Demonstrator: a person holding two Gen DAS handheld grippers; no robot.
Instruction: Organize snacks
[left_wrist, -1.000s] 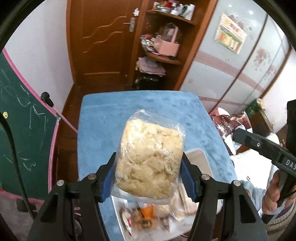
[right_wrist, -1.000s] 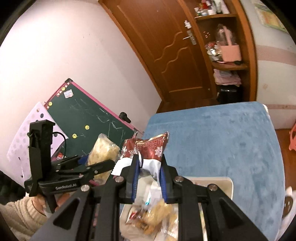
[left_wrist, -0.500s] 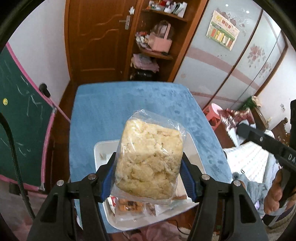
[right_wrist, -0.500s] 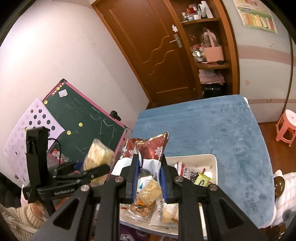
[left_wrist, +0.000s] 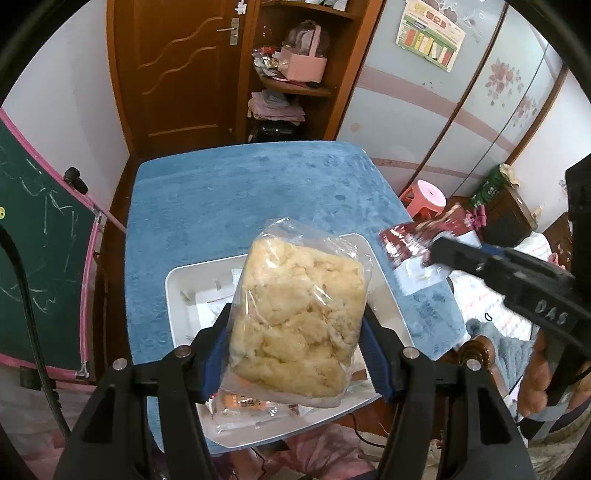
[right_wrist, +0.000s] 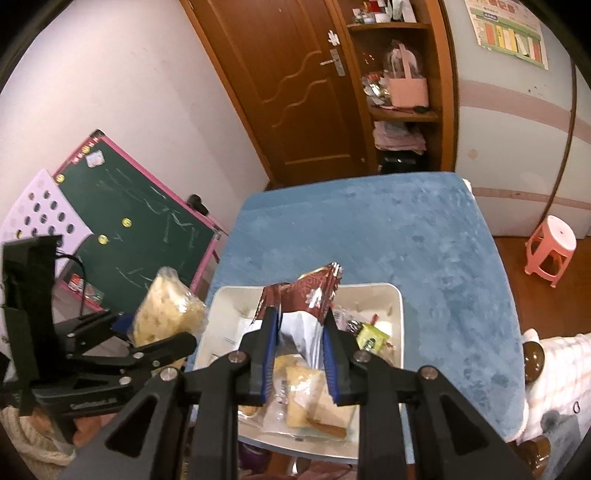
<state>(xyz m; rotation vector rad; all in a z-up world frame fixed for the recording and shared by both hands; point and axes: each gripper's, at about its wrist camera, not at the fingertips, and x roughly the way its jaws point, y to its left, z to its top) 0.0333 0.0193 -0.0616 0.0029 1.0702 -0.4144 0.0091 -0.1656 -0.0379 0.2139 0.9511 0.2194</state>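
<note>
My left gripper (left_wrist: 297, 317) is shut on a clear bag of pale yellow puffed snack (left_wrist: 299, 317) and holds it above the white tray (left_wrist: 177, 284) at the near edge of the blue table. That bag also shows in the right wrist view (right_wrist: 166, 310). My right gripper (right_wrist: 301, 325) is shut on a dark red and white snack packet (right_wrist: 310, 295), held above the tray (right_wrist: 395, 295). The packet also shows at the right of the left wrist view (left_wrist: 417, 240). Several wrapped snacks (right_wrist: 306, 384) lie in the tray.
The blue-covered table (left_wrist: 240, 192) stretches away beyond the tray. A green chalkboard (right_wrist: 140, 218) leans at the left. A pink stool (right_wrist: 550, 247) stands on the floor at the right. A wooden door and shelves (left_wrist: 291, 66) are behind the table.
Both grippers have lifted and drawn back with their packets. More of the tray and table now shows below them. Both grips are unchanged.
</note>
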